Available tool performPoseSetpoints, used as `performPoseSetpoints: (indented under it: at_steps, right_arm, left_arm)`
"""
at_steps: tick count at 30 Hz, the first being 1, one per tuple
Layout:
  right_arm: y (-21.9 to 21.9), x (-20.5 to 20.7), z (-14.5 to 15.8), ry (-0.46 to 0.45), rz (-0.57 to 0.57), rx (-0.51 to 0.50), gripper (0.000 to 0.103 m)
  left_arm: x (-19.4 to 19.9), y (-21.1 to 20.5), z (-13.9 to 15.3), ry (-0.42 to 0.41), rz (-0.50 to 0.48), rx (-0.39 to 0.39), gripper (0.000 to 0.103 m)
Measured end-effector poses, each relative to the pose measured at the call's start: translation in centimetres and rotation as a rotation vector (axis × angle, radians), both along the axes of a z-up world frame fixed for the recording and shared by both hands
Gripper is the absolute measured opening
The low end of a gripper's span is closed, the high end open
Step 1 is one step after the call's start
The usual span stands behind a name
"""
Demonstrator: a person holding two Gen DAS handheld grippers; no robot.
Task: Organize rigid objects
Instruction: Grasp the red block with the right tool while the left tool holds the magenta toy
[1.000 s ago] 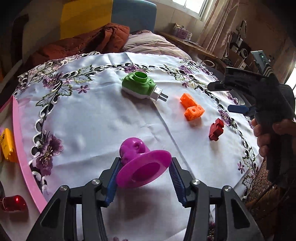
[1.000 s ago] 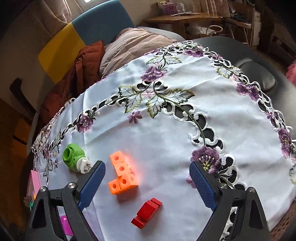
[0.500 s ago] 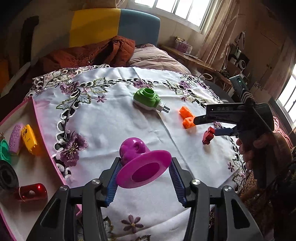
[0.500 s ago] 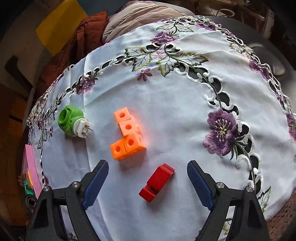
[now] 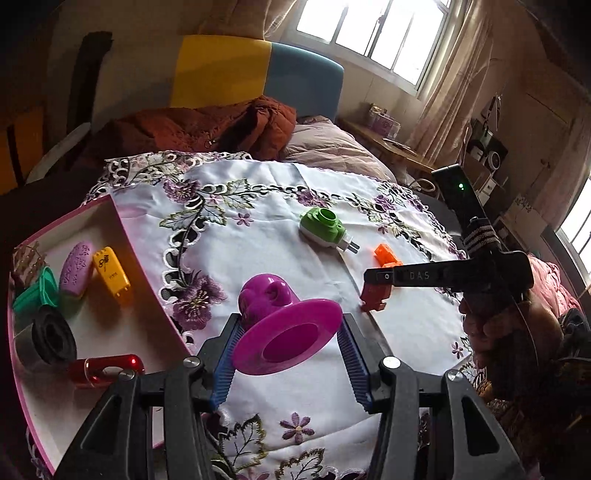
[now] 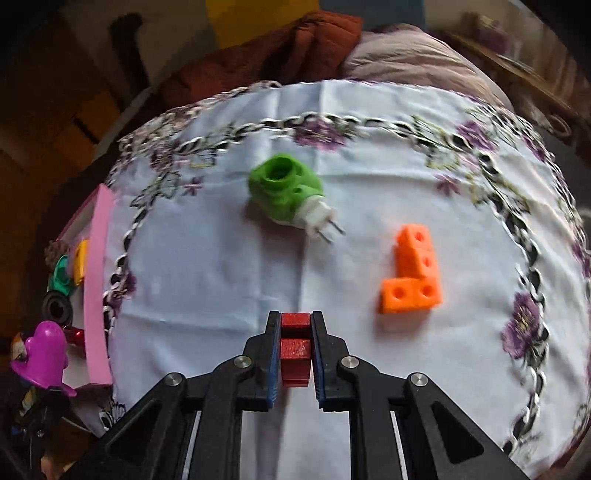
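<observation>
Our right gripper (image 6: 294, 349) has just closed its jaws on the red block (image 6: 294, 350) at 6 o'clock; we lift straight up. Our left gripper (image 5: 288, 350) clamps the magenta funnel (image 5: 284, 325), bound for the pink tray (image 5: 122, 221) at 9 o'clock.

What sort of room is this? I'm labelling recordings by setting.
Most likely a bedroom in a home: a yellow-and-blue padded headboard with rumpled rust-coloured and beige bedding, curtained windows, and a white tablecloth embroidered with purple flowers.
</observation>
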State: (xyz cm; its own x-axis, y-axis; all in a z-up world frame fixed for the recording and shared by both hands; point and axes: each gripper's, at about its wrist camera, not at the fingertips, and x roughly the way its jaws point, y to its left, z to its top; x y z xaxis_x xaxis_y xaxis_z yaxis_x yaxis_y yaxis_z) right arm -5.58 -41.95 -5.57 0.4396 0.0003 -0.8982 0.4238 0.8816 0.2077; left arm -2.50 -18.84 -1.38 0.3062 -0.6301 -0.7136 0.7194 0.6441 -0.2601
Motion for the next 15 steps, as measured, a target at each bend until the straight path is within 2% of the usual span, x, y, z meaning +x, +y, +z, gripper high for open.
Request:
performPoseSetpoints:
  at_steps: [4, 8, 10, 15]
  right_arm:
    - [2.4, 3.3, -0.9, 0.017, 0.109, -0.027, 0.015]
    - [3.9, 4.4, -3.2, 0.068, 0.170, -0.076, 0.015]
    - [4.1, 4.2, -3.2, 0.049, 0.179, -0.089, 0.015]
    - [3.5, 3.9, -3.4, 0.021, 0.168, -0.045, 0.015]
  left_arm:
    - [0.8, 1.9, 0.7, -0.024, 0.062, 0.002, 0.052]
    - [1.5, 3.9, 1.4, -0.055, 0.129, 0.016, 0.052]
    - [1.9, 4.8, 1.5, -0.067, 0.159, 0.024, 0.052]
    - [2.5, 6.0, 1.4, -0.072, 0.210, 0.040, 0.052]
